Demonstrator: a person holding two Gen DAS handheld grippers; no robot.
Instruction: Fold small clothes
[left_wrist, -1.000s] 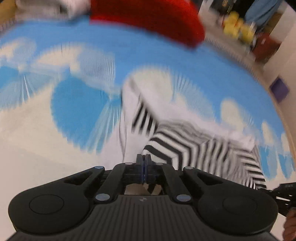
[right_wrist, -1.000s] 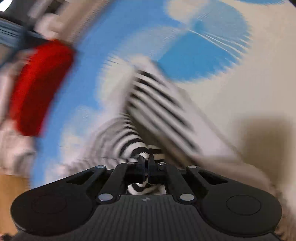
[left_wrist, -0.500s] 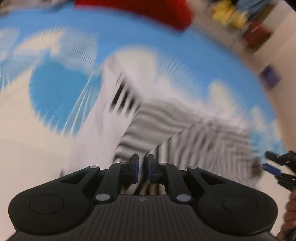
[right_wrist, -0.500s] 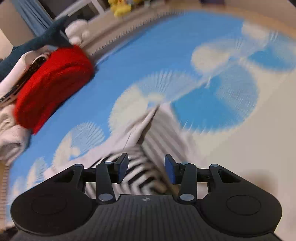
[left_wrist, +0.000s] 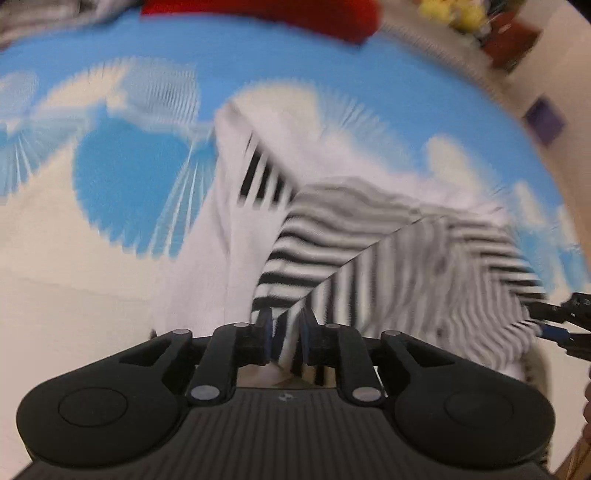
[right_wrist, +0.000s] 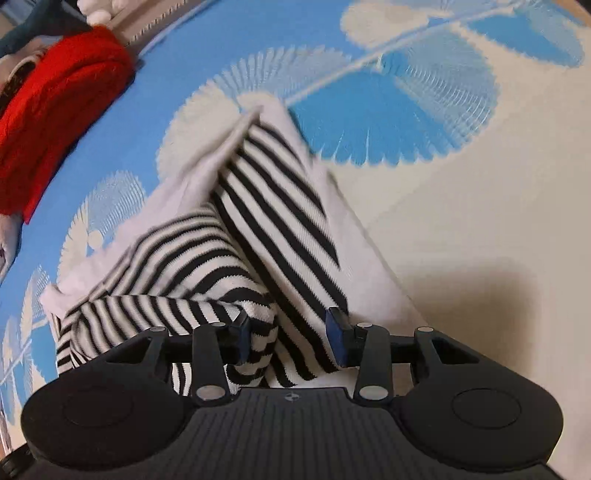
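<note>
A small black-and-white striped garment (right_wrist: 258, 206) with white parts lies partly folded on the blue and cream patterned sheet (right_wrist: 461, 203). It also shows blurred in the left wrist view (left_wrist: 351, 236). My right gripper (right_wrist: 291, 341) is open, its jaws standing over the near striped edge without gripping it. My left gripper (left_wrist: 287, 338) is open a little, with the garment's near edge lying between its jaws. The right gripper's fingertips (left_wrist: 557, 321) show at the right edge of the left wrist view.
A red knitted garment (right_wrist: 51, 107) lies at the far edge of the sheet, also in the left wrist view (left_wrist: 266, 14). Other clothes lie beside it at the left edge (right_wrist: 7, 229). Yellow toys (left_wrist: 454, 14) and a dark red box (left_wrist: 513, 40) sit beyond the sheet.
Both grippers were shut on the striped garment a second ago. Both have opened and let it go, the right one wide. The garment now lies folded over on the sheet.
</note>
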